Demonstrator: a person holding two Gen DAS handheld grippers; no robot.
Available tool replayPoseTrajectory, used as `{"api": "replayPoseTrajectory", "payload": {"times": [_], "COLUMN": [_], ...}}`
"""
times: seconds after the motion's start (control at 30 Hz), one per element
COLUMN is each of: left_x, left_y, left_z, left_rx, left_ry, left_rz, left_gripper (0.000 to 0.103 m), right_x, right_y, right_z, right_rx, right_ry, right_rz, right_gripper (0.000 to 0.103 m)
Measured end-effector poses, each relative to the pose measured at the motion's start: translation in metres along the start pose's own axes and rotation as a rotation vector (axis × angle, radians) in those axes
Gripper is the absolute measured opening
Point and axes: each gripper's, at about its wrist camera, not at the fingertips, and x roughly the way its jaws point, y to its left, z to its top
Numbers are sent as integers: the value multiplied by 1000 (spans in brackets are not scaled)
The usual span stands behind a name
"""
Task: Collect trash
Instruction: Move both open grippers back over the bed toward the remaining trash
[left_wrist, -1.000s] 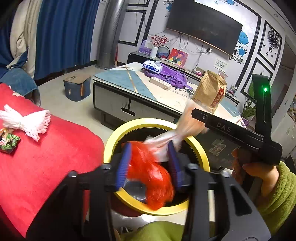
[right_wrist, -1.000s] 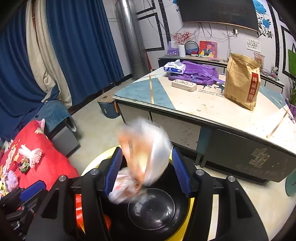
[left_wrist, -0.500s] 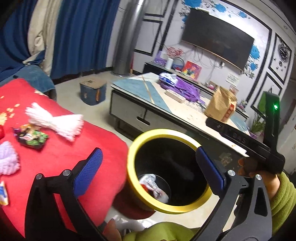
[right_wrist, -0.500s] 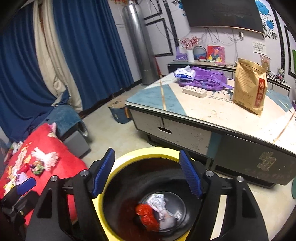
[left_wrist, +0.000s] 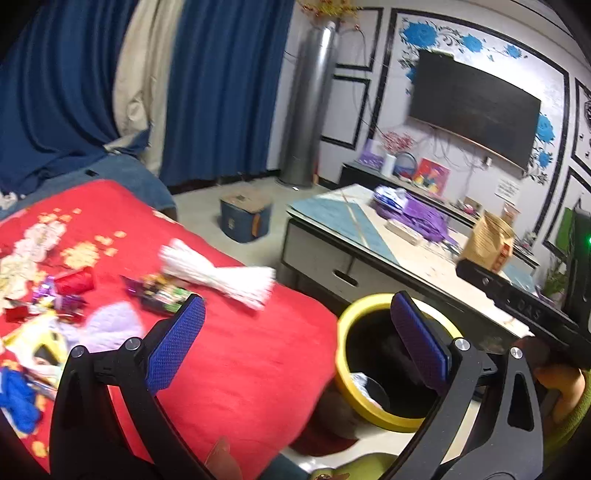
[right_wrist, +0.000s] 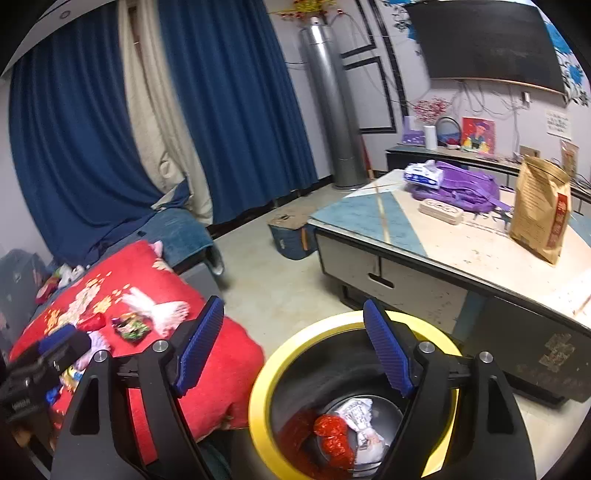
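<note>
Left wrist view: the left gripper (left_wrist: 291, 336) has its jaws spread wide and released, nothing between the blue pads. Its left pad hangs over a red blanket (left_wrist: 236, 354), its right pad over the yellow-rimmed trash bin (left_wrist: 345, 376) standing just beside that blanket. On the blanket lie a white tassel bundle (left_wrist: 221, 273), a dark snack wrapper (left_wrist: 162, 293) touching it and a red wrapper (left_wrist: 75, 280) further left — more small litter sits blurred at the left edge. A pale scrap shows at the bin's bottom. At the right edge a hand in a green sleeve holds the other tool.

Right wrist view: the right gripper (right_wrist: 293, 350) is empty too, its jaws opening with nothing between them. Below them the trash bin (right_wrist: 258, 402) holds a crumpled red wrapper (right_wrist: 332, 434) and a white plastic bag (right_wrist: 360, 421), touching each other on the bottom. Beyond the bin stands a low table; on its tabletop (right_wrist: 461, 251) rest a brown paper bag (right_wrist: 539, 210), a purple backpack (right_wrist: 461, 186) and a beige power strip (right_wrist: 441, 210).
</note>
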Motion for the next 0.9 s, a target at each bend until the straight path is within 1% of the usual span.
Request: {"api": "replayPoseTrajectory", "payload": {"times": [0.2, 0.43, 0.7, 0.9], "left_x": [-22, -40, -56, -66], "left_y": [22, 46, 77, 100], "left_z": [8, 10, 6, 3], "left_rx": [-12, -31, -72, -108], "left_ry": [-53, -92, -107, -111], "left_rz": [65, 131, 198, 238], "left_gripper": [92, 92, 92, 92], "right_x": [-1, -3, -2, 7], "right_y": [25, 61, 110, 143], "right_z": [-3, -7, -13, -16], "right_rx": [-41, -118, -240, -324], "right_ry": [4, 8, 9, 21], "right_rz": [46, 112, 189, 240], "right_gripper": [76, 77, 78, 79]}}
